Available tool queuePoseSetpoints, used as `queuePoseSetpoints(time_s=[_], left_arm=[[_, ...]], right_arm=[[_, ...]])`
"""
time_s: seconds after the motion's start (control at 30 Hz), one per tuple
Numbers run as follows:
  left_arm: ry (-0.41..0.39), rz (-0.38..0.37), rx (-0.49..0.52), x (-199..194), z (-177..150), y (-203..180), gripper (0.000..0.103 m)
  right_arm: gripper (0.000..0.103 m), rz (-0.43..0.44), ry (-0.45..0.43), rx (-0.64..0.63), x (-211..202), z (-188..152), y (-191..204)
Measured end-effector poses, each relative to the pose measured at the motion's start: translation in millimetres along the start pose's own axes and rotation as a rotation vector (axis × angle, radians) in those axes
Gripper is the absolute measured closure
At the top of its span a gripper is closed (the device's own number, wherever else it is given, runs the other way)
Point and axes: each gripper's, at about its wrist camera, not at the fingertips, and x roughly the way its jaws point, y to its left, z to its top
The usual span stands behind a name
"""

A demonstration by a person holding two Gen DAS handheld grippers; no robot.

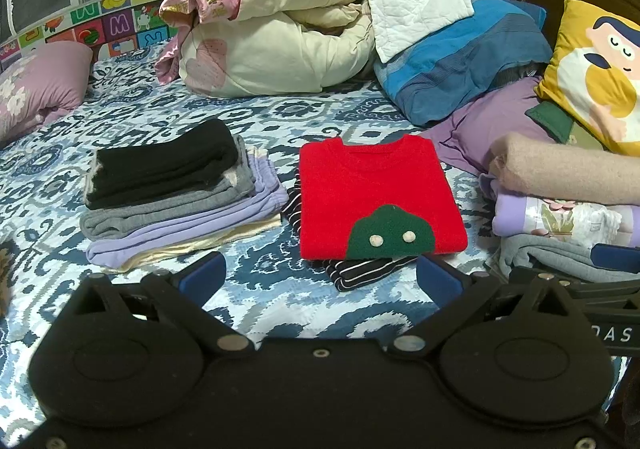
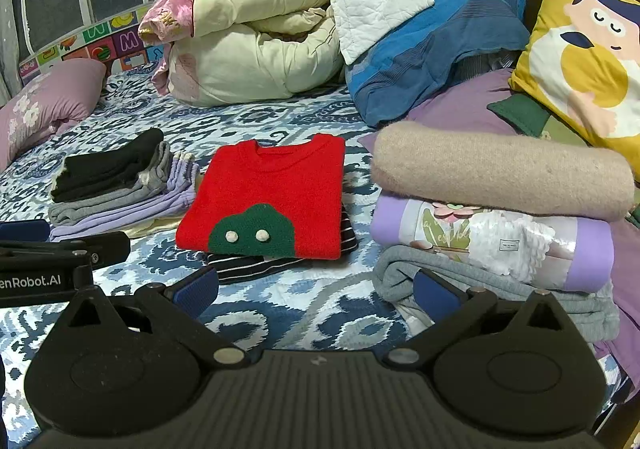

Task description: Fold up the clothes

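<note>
A folded red sweater (image 1: 372,193) (image 2: 276,193) with a green patch lies on a striped garment (image 1: 368,269) (image 2: 256,265) in the middle of the bed. To its left sits a stack of folded black, grey and lilac clothes (image 1: 172,193) (image 2: 120,189). On the right, a beige sweater (image 1: 568,173) (image 2: 500,169) tops another folded stack. My left gripper (image 1: 320,281) hangs open just short of the red sweater, nothing between its fingers. My right gripper (image 2: 316,293) is open too, over bare bedspread, its right finger (image 2: 436,295) near the grey garment (image 2: 480,281).
A rolled cream quilt (image 1: 280,33) (image 2: 256,45) and a blue blanket (image 1: 456,61) (image 2: 432,45) pile up at the back. A yellow cushion (image 1: 600,69) (image 2: 588,53) stands at the right, a lilac pillow (image 1: 36,89) (image 2: 48,105) at the left. The patterned bedspread (image 1: 288,305) lies beneath the grippers.
</note>
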Motion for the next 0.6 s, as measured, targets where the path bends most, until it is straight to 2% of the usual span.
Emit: queuePoseSetpoints(time_s=[0.6], left_arm=[[-0.002, -0.016, -0.001, 0.0, 0.3, 1.1, 0.000]], right_arm=[[0.000, 0.002, -0.002, 0.003, -1.9, 0.9, -0.8]])
